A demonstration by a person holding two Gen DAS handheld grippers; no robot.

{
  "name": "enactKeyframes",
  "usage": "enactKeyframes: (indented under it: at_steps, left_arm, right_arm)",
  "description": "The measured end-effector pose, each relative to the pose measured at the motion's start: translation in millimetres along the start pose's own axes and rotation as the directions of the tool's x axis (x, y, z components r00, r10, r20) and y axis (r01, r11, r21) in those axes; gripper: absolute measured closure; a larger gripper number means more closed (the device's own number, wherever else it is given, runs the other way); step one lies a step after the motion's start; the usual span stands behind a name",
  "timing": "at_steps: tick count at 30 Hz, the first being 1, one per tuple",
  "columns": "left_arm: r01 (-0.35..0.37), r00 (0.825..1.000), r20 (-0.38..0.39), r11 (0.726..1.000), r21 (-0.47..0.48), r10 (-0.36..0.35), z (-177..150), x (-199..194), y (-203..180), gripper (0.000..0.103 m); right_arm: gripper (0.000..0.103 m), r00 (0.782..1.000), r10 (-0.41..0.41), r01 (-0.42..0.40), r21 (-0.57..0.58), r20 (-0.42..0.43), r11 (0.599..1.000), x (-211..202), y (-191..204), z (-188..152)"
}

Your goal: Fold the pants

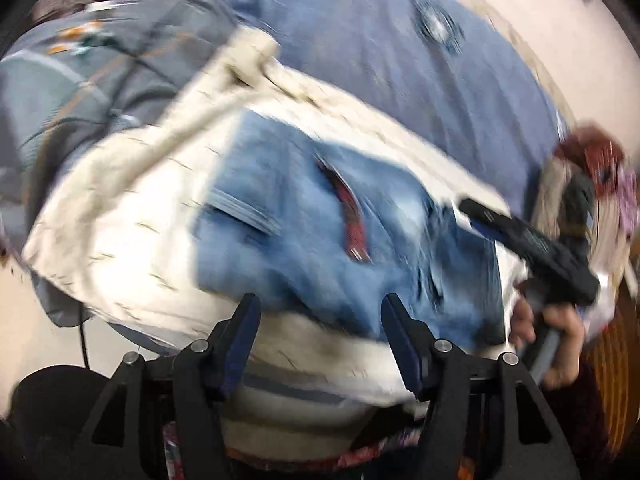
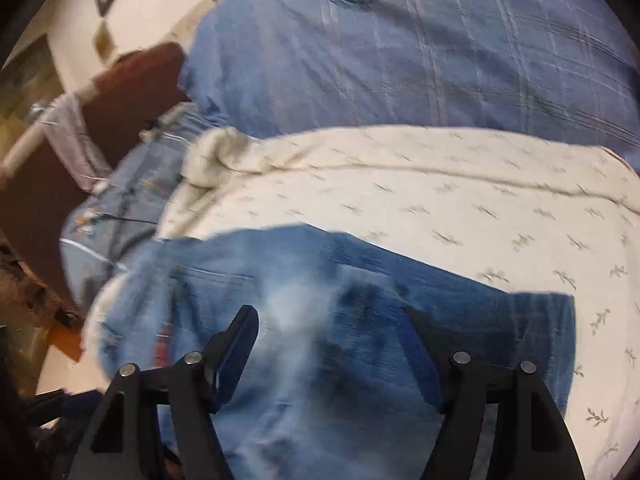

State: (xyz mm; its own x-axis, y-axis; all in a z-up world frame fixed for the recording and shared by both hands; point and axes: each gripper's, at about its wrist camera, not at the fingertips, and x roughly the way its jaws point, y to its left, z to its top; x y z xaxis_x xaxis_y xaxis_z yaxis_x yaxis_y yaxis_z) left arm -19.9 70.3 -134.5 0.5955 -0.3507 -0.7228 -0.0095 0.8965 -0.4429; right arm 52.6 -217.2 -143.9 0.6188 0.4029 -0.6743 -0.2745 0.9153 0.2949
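Note:
Blue jeans (image 1: 320,232) lie folded on a cream patterned sheet (image 1: 132,240) on the bed. A red label shows on them. My left gripper (image 1: 320,312) is open and empty, at the near edge of the jeans. The right gripper shows in the left wrist view (image 1: 532,240) at the jeans' right end, held by a hand. In the right wrist view the jeans (image 2: 328,288) fill the lower frame, and my right gripper (image 2: 332,328) is open just above the denim. Both views are blurred by motion.
A blue plaid bedspread (image 2: 400,60) covers the bed beyond the cream sheet (image 2: 440,184). A grey-blue flowered pillow (image 1: 80,80) lies at the left. A brown headboard (image 2: 132,92) stands at the far left. A cream wall (image 1: 560,40) is behind.

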Motion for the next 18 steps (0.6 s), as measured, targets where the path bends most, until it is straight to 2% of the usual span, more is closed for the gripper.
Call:
enactKeyframes:
  at_steps: [4, 8, 13, 18]
  left_arm:
    - [-0.019, 0.997, 0.078, 0.997, -0.080, 0.026, 12.4, -5.6, 24.0, 0.032]
    - [-0.006, 0.997, 0.082, 0.995, -0.102, 0.014, 21.1, -0.2, 36.0, 0.023]
    - [0.012, 0.997, 0.073, 0.995, -0.100, -0.004, 23.8, 11.2, 45.2, 0.022]
    - [0.001, 0.998, 0.068, 0.997, -0.076, 0.004, 23.1, 19.3, 50.6, 0.022]
  right_arm:
    - [0.028, 0.996, 0.085, -0.085, -0.059, -0.008, 0.995, -4.0, 33.9, 18.2]
    - [0.028, 0.987, 0.149, -0.154, -0.078, -0.061, 0.985, 15.4, 72.4, 39.6]
    - [0.028, 0.974, 0.162, -0.176, -0.083, -0.159, 0.981, 56.4, 116.0, 54.8]
    - [0.028, 0.957, 0.133, -0.176, -0.153, -0.258, 0.972, 93.2, 153.0, 59.2]
